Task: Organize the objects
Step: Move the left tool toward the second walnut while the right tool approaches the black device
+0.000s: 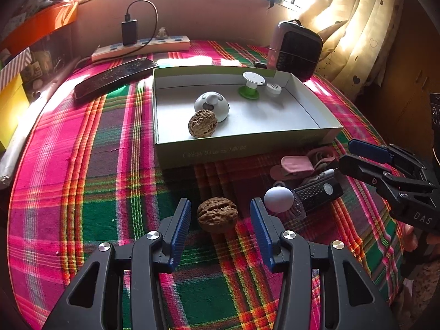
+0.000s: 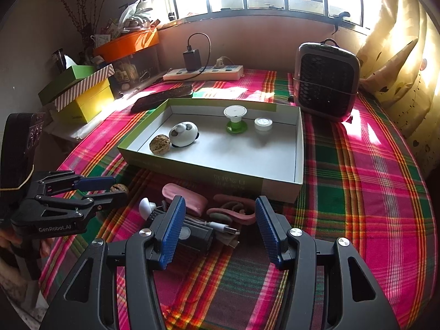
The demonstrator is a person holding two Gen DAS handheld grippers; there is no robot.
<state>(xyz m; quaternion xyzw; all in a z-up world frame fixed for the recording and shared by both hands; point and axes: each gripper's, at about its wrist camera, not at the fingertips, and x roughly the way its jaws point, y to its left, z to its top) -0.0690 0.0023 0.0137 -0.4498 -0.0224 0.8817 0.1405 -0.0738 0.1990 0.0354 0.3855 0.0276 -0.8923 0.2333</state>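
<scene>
A loose walnut (image 1: 217,214) lies on the plaid cloth between the blue pads of my left gripper (image 1: 220,206), with a gap on each side; the gripper is open. The shallow white box (image 1: 242,148) holds a second walnut (image 1: 203,123), a round white toy (image 1: 211,106), a green-and-white spool (image 1: 251,84) and a small white cap (image 1: 273,88). In front of the box lies a pile: a pink clip (image 2: 189,198), a pink ear hook (image 2: 231,211), a USB cable (image 2: 222,228) and a black device (image 2: 195,236). My right gripper (image 2: 220,206) hangs open over this pile, holding nothing.
A power strip (image 1: 143,48) with a charger and a dark remote (image 1: 115,77) lie behind the box. A small heater (image 2: 326,88) stands at the back right. Stacked coloured boxes (image 2: 82,96) sit at the left edge, and a curtain hangs at the right.
</scene>
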